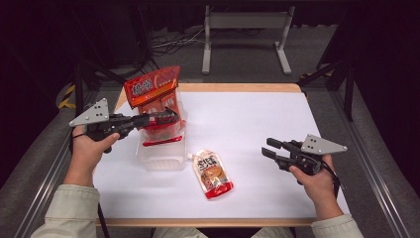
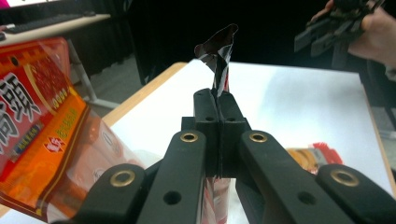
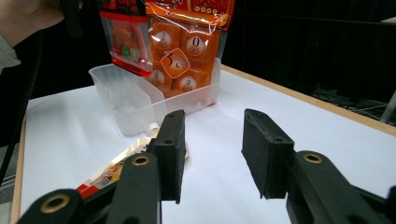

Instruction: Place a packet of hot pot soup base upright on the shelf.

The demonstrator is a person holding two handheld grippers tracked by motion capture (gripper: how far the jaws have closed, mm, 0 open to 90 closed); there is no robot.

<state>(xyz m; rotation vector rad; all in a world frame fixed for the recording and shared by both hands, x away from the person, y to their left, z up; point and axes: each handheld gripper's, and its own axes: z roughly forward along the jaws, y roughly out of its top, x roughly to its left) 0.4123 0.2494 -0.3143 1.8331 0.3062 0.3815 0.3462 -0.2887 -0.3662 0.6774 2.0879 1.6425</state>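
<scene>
Fingers of the left gripper (image 2: 218, 100) pinch a red pouch (image 2: 219, 56); right gripper (image 3: 212, 154) fingers stand apart, empty.

Spouted pouch (image 1: 213, 173) right of container (image 1: 162, 157)

red-trimmed clear pouch (image 1: 161, 130) | upright, top edge pinched | over clear bin (image 1: 163, 157)

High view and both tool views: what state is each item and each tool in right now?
Left tool: shut on the small red packet.
Small red packet: held up over the near end of the bin.
Large orange bag: standing upright in the far end of the bin.
Clear bin: upright on the table, near end unfilled.
Spouted pouch: lying flat beside the bin, ungripped.
Right tool: open, holding nothing.
</scene>
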